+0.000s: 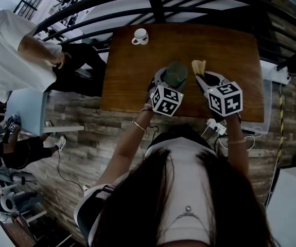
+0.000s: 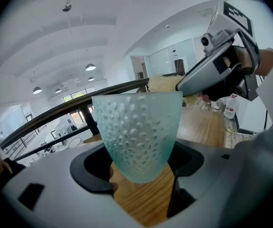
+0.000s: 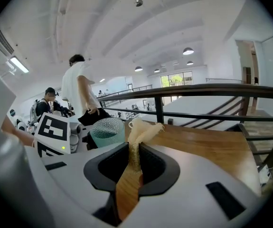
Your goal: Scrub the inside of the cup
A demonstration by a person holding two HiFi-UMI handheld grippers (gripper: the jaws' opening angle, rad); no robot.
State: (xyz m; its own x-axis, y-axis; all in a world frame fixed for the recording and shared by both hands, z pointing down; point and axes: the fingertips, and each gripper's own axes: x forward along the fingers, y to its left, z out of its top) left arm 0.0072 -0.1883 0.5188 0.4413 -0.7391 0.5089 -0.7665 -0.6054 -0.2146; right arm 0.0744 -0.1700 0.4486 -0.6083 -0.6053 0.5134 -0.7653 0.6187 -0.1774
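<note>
A dimpled green glass cup (image 2: 138, 129) stands upright between the jaws of my left gripper (image 2: 141, 167), which is shut on it above the wooden table (image 1: 225, 50). The head view shows the cup (image 1: 176, 72) held over the table's middle, in front of the left gripper (image 1: 171, 81). My right gripper (image 3: 132, 163) is shut on a yellow loofah scrubber (image 3: 138, 137) that sticks up from the jaws. That scrubber (image 1: 198, 66) is just right of the cup (image 3: 107, 131), apart from it. The right gripper (image 1: 207, 80) is level with the left one.
A white mug (image 1: 140, 36) sits at the table's far left corner. A black railing (image 1: 153, 4) runs beyond the table. A person in a white shirt (image 1: 9, 50) stands to the left. A white container (image 1: 272, 73) is at the table's right edge.
</note>
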